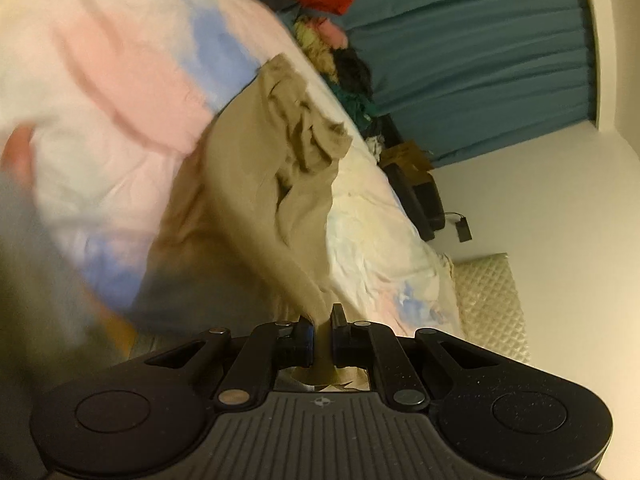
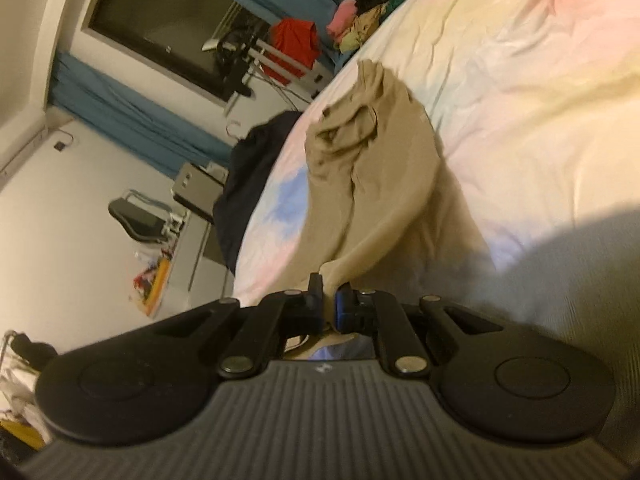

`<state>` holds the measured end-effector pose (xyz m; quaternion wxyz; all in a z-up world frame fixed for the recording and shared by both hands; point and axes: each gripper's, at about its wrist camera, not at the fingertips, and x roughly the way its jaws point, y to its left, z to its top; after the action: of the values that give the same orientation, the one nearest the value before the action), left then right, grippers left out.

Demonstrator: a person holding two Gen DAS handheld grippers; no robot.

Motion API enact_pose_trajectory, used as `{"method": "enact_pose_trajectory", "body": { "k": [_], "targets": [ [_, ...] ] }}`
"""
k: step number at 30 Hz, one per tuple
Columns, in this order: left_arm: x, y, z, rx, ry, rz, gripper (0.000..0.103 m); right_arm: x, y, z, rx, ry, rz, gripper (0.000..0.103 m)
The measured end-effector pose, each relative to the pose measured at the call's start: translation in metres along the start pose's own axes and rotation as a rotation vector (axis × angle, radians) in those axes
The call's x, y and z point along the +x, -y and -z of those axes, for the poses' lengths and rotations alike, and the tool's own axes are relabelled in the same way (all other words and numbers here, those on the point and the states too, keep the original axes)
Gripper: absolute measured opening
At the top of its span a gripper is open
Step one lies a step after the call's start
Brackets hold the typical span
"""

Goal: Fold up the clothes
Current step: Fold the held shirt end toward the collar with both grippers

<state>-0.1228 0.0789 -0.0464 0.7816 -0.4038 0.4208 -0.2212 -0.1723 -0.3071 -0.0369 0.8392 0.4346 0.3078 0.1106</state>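
A tan garment (image 1: 256,184) lies stretched over the pastel bedspread (image 1: 100,80), its far end bunched in folds. My left gripper (image 1: 322,322) is shut on the garment's near edge, with cloth pinched between its fingers. In the right wrist view the same tan garment (image 2: 384,184) runs away from me across the bedspread (image 2: 520,100). My right gripper (image 2: 330,294) is shut on another part of the near edge. Both views are tilted sideways.
A heap of mixed clothes (image 1: 344,68) sits at the bed's far end before a teal curtain (image 1: 480,60). A dark garment (image 2: 248,184) hangs off the bed's side. A window (image 2: 160,28), a red cloth on a rack (image 2: 294,42) and a desk (image 2: 192,188) stand beyond.
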Motion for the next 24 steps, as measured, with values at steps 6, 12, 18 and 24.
{"method": "enact_pose_trajectory", "body": {
  "k": [6, 12, 18, 24],
  "targets": [
    [0.039, 0.041, -0.063, 0.07, 0.05, -0.02, 0.008, 0.049, -0.013, -0.056, -0.027, 0.091, 0.031, 0.009],
    [0.088, 0.063, -0.129, 0.103, 0.102, -0.078, 0.008, 0.118, -0.02, -0.112, -0.009, 0.157, 0.053, 0.009],
    [0.14, 0.04, -0.175, 0.112, 0.108, -0.131, 0.008, 0.185, -0.01, -0.142, -0.028, 0.174, 0.108, 0.009],
    [0.197, 0.007, -0.212, 0.111, 0.088, -0.181, 0.008, 0.245, 0.019, -0.149, -0.066, 0.157, 0.176, 0.009]
  ]
}}
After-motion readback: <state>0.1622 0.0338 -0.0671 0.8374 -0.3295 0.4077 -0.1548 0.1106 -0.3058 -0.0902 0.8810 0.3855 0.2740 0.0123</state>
